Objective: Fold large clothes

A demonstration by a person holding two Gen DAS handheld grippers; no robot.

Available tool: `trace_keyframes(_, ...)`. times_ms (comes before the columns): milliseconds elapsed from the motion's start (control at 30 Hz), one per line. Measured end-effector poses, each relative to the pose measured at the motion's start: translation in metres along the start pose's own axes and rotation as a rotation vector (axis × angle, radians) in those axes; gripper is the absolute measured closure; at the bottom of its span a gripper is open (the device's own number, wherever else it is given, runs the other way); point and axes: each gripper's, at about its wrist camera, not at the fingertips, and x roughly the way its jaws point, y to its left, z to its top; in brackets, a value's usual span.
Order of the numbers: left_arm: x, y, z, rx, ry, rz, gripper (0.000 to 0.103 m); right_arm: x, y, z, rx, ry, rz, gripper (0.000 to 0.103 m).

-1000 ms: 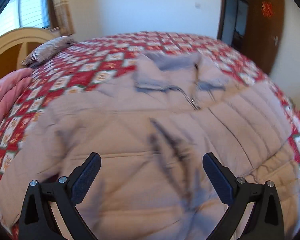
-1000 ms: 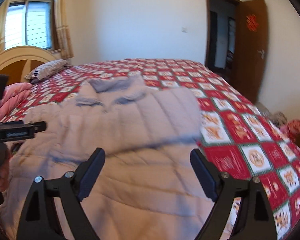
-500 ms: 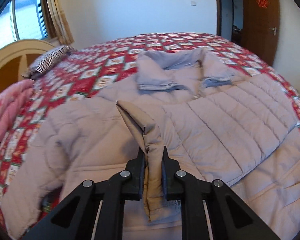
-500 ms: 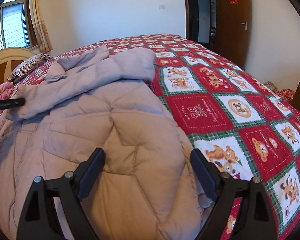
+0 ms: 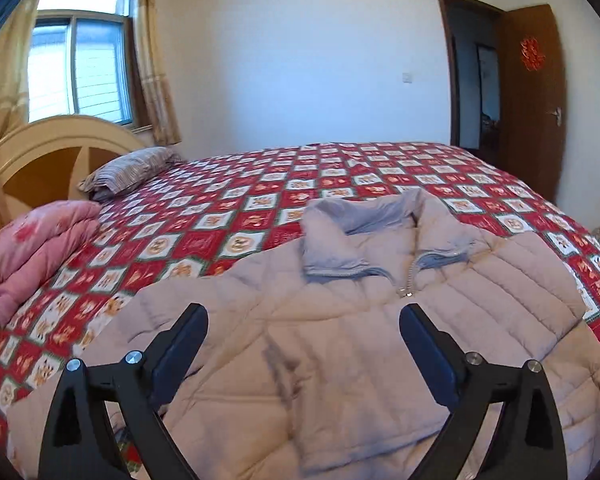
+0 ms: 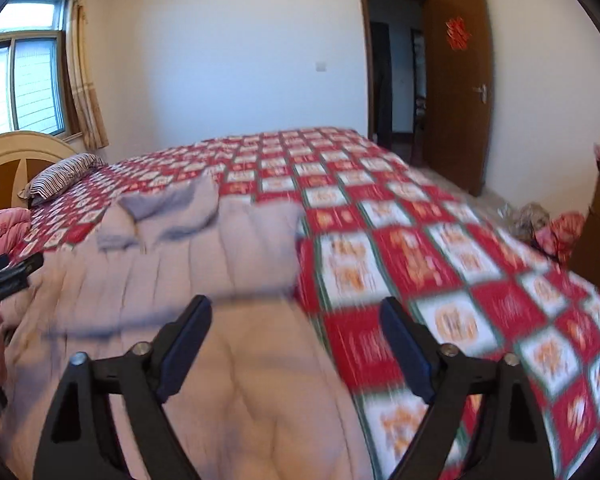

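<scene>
Left wrist view: we hold our left gripper [image 5: 303, 330] tilted down over the quilted jacket [image 5: 340, 320], which lies collar-up on the red checked bedspread [image 5: 220, 216]. Its jaws have just swung apart, nothing between them. Our right gripper [image 6: 296, 326] hovers over the jacket's right edge, jaws apart though just narrowing, gripping nothing.
</scene>
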Motion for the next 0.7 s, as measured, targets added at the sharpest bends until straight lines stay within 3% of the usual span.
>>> trace_keyframes(100,0.029,-0.016,0.002,0.0,0.062,-0.01,0.006,0.036,0.02,0.027,0.0,0.008,0.054,0.031)
trace_keyframes(167,0.048,-0.025,-0.005,0.005,0.104,-0.003,0.006,0.067,0.037,0.038,-0.023,0.017,0.095,0.032)
trace_keyframes(300,0.092,-0.042,-0.025,0.064,0.191,0.055,0.006,0.123,0.06,0.026,-0.117,0.107,0.089,0.032)
trace_keyframes(367,0.103,-0.044,-0.034,0.067,0.224,0.042,0.006,0.142,0.056,0.013,-0.119,0.163,0.071,0.035)
trace_keyframes(467,0.109,-0.044,-0.038,0.06,0.227,0.023,0.006,0.158,0.036,-0.013,-0.045,0.219,0.093,0.036)
trace_keyframes(700,0.122,-0.047,-0.043,0.07,0.269,0.031,0.001,0.164,0.038,-0.017,-0.054,0.246,0.078,0.034)
